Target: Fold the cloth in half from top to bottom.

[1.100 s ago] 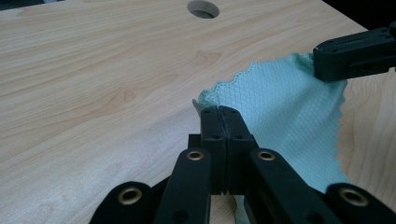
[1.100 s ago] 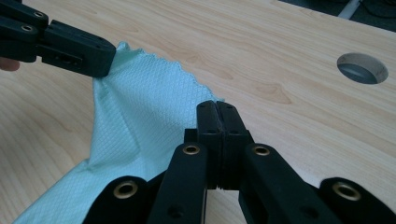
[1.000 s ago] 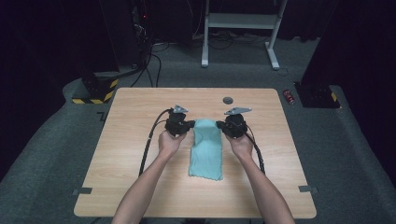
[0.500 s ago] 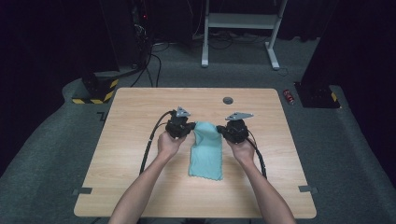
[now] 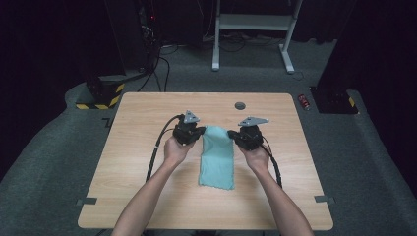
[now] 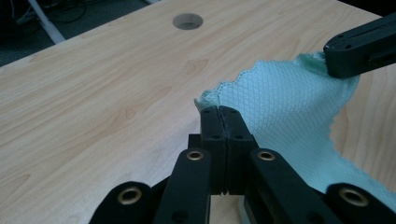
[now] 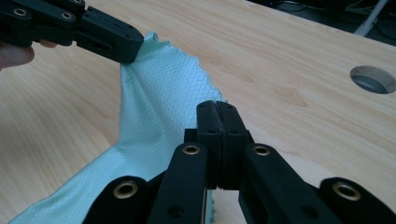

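Presently, the mint-green cloth (image 5: pixel 217 156) lies near the centre of the wooden table (image 5: pixel 133 196), its long axis running from twelve o'clock to six o'clock in the high view. Its near end rests flat on the wood; its far end is lifted off the surface at both corners. The weave shows a fine diamond pattern and a scalloped edge in both gripper views.

My left gripper (image 5: pixel 200 132) has its jaws pressed together on the far left corner of the cloth, at about eleven o'clock from the cloth's middle. In the left gripper view (image 6: pixel 222 112) the jaws meet with no gap, the cloth edge pinched at their tips, the fabric trailing off toward four o'clock.

My right gripper (image 5: pixel 233 134) is likewise clamped on the far right corner, at about one o'clock from the cloth's middle. In the right gripper view (image 7: pixel 216 108) the jaws stand closed on the edge, and the fabric falls away toward seven o'clock.

Each gripper appears in the other's view, holding the opposite corner; the cloth sags slightly between the two.

A round hole (image 5: pixel 240 105) sits in the table at twelve o'clock beyond the cloth, well apart from it. A cable (image 5: pixel 156 150) trails from the left gripper toward seven o'clock. Grey carpet (image 5: pixel 49 162) surrounds the table.
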`<state>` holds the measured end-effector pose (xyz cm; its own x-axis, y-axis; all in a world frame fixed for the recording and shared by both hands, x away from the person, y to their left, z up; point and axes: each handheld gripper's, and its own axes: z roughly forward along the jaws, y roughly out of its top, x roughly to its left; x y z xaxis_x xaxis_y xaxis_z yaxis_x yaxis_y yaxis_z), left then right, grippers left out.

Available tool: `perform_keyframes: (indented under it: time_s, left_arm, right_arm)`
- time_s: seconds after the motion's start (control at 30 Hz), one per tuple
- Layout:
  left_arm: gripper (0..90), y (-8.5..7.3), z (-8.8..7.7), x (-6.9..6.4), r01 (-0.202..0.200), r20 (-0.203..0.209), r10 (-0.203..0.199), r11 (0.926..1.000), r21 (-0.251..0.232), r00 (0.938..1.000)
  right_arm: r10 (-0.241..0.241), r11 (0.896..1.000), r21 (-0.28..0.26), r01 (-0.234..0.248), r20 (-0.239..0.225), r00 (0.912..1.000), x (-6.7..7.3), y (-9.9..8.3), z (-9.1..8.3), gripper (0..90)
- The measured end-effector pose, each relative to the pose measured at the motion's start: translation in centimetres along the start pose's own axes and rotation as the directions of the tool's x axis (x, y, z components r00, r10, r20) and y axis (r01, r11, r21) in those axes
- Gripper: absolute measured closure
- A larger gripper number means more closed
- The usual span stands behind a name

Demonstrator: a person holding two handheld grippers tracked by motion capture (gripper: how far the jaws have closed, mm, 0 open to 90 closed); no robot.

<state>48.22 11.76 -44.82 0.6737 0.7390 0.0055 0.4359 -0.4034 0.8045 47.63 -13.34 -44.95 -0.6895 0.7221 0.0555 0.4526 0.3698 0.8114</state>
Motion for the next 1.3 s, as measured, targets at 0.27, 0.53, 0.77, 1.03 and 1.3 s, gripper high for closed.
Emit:
perform_keyframes:
  time_s: [0.27,0.53,0.77,1.03,1.3]
  left_arm:
    - [89.4,-1.8,-1.1,-1.6,-0.042,0.037,0.042,0.9991,0.009,0.9984]
    - [89.3,-3.5,-2.2,-3.4,-0.090,0.060,0.089,0.9960,0.008,0.9942]
    - [89.3,-4.9,-2.8,-4.7,-0.140,0.075,0.138,0.9899,0.021,0.9876]
    - [89.2,-6.1,-3.4,-5.8,-0.192,0.094,0.188,0.9811,0.027,0.9776]
    - [89.0,-7.3,-3.6,-6.5,-0.193,0.123,0.186,0.9804,0.042,0.9748]
  right_arm:
    - [-0.022,1.000,0.001,0.022,-0.036,0.9991,1.3,-1.9,-0.8,89.8]
    - [-0.043,0.999,0.011,0.044,-0.058,0.9974,2.5,-3.9,-1.5,89.8]
    - [-0.063,0.998,0.017,0.064,-0.077,0.9950,3.5,-5.4,-2.1,89.8]
    - [-0.087,0.996,0.024,0.090,-0.095,0.9917,4.4,-6.7,-2.7,89.7]
    - [-0.108,0.993,0.040,0.113,-0.105,0.9886,5.2,-8.0,-2.9,89.6]
